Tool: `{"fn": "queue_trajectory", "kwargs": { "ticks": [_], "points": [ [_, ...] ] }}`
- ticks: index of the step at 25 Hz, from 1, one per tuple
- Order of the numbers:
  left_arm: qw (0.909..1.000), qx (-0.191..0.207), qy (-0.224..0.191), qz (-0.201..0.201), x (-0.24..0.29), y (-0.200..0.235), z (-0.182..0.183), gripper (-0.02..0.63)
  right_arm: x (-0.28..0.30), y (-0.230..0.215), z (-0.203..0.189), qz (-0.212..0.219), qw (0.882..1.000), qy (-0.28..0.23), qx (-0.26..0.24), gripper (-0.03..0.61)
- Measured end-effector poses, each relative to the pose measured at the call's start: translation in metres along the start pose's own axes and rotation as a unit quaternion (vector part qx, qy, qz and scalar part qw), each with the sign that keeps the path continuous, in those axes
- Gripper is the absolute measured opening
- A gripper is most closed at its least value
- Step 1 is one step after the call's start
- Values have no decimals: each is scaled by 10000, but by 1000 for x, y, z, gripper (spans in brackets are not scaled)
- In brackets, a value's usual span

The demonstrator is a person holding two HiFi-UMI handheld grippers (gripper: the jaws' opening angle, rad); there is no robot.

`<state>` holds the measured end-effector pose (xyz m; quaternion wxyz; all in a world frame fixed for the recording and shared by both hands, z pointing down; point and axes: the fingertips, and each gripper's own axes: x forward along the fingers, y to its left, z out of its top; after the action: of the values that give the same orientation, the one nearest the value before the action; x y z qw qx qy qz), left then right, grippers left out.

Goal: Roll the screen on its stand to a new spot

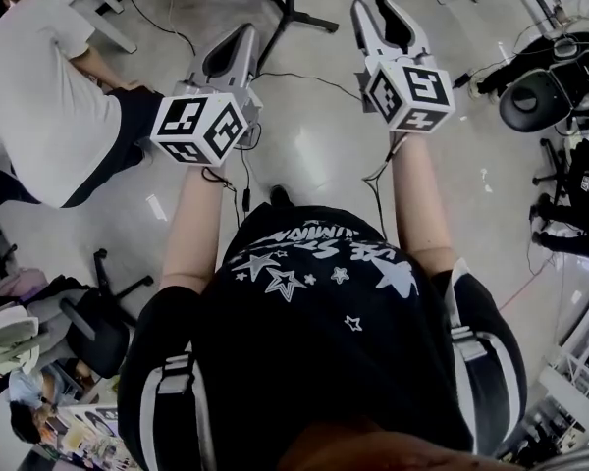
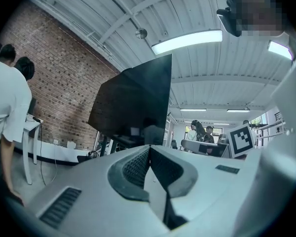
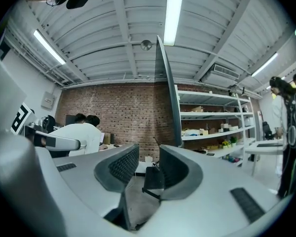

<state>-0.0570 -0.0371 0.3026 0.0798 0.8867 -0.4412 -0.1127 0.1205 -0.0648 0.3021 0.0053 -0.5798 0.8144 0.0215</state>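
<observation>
Both forearms [image 1: 191,229] extend forward at about the same height, one to each side of the work. This posture suits a two-handed push or pull on a wheeled load.

The left gripper [image 1: 243,39] points ahead and roughly level. In the left gripper view its ribbed pads meet along one seam with nothing between them: the jaws are closed and empty. A closed tip serves as a pushing point, not as a clamp.

The right gripper [image 1: 375,13] is held level. Its jaws stand apart with a clear gap. A dark, bracket-like part shows through that gap, beside the right pad. It probably belongs to the stand, and no pad visibly presses on it.

A cable [image 1: 304,75] runs across the floor just ahead of the grippers. It is a likely snag for the wheels.

The black legs of the stand [image 1: 287,3] lie near the tips, beyond them. The screen [image 2: 133,102] rises above and ahead of both grippers. The right gripper view shows it edge-on, in line with that gripper's gap, so the judged step is alignment for a grip. The roll is not yet begun.

Beyond are a person in a white shirt [image 1: 39,96], a brick wall [image 3: 118,112] and shelving [image 3: 212,117].
</observation>
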Motion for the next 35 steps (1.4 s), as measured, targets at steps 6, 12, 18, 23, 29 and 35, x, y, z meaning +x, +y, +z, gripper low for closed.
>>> {"fn": "queue_trajectory", "kwargs": {
  "ticks": [6, 12, 18, 23, 29, 35],
  "points": [
    [10000, 24, 41, 31, -6, -33, -6, 11, -23, 2, -1, 193, 9998, 57, 3, 65],
    [10000, 49, 29, 65, -13, -62, -12, 11, -49, -2, -6, 338, 9993, 149, 109, 6],
    [9999, 53, 14, 122, -32, -85, -15, 11, -77, 4, -10, 443, 9986, 271, 37, 6],
    [9999, 53, 16, 142, -48, -103, -18, 11, -99, 9, -13, 460, 9984, 335, -7, 6],
    [9999, 43, -37, 155, -66, -120, -20, 11, -124, 14, -12, 475, 9983, 338, -70, 6],
    [9998, 17, -86, 197, -78, -133, -21, 11, -141, 19, -6, 527, 9979, 313, -188, 6]
  ]
}}
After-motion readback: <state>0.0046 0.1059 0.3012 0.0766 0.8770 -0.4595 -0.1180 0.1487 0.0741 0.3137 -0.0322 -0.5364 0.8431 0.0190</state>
